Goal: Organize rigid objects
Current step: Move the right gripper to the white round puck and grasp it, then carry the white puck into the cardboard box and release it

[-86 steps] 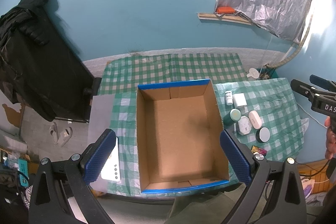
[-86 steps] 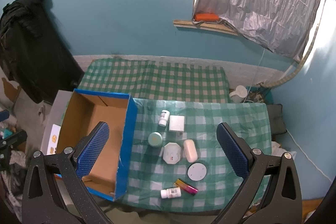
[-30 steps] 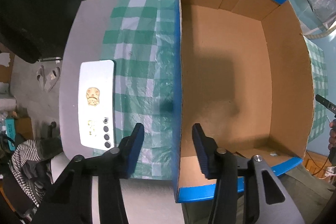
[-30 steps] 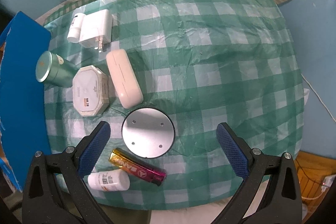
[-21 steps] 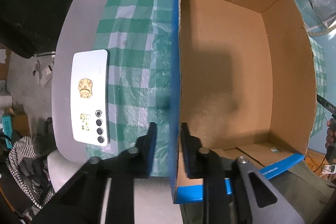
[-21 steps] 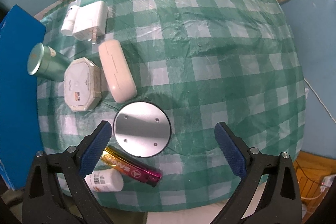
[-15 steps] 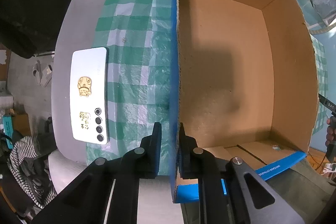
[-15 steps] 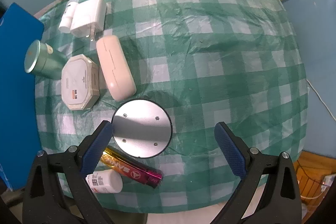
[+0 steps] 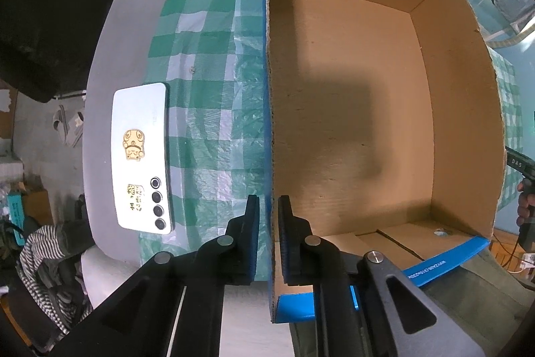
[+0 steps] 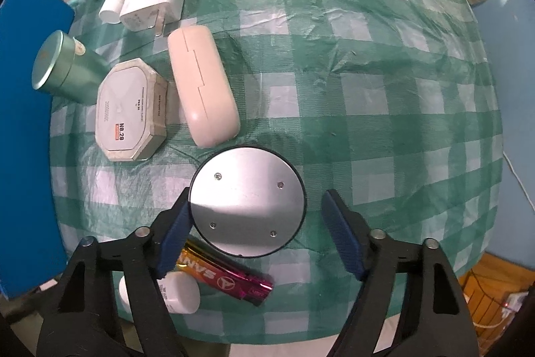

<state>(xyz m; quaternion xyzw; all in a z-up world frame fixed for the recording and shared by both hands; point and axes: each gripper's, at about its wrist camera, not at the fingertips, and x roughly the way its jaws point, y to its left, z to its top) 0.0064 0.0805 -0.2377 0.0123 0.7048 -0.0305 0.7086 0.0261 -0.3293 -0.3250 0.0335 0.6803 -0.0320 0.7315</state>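
My left gripper (image 9: 269, 223) is shut on the left wall of an empty cardboard box (image 9: 367, 109) with blue-taped rims, one finger outside and one inside. My right gripper (image 10: 257, 223) is open and straddles a round silver disc (image 10: 247, 201) lying on the green checked cloth; its left finger (image 10: 175, 231) touches the disc's edge, the right finger stands off. Beside the disc lie a cream oval case (image 10: 202, 86), an octagonal white tin (image 10: 128, 114), a green jar (image 10: 62, 69), a white charger (image 10: 153, 2), a white bottle (image 10: 113, 2), a gold-pink lighter (image 10: 224, 278) and a small white bottle (image 10: 179, 291).
A white phone (image 9: 142, 158) lies face down on the grey tabletop left of the box. The box's blue outer wall (image 10: 25, 129) stands at the left of the right wrist view. Dark clothing (image 9: 43, 5) hangs beyond the table's left side. The table's near edge is close below the grippers.
My left gripper closed from wide open onto the box's left wall. My right gripper dropped lower and narrowed around the silver disc.
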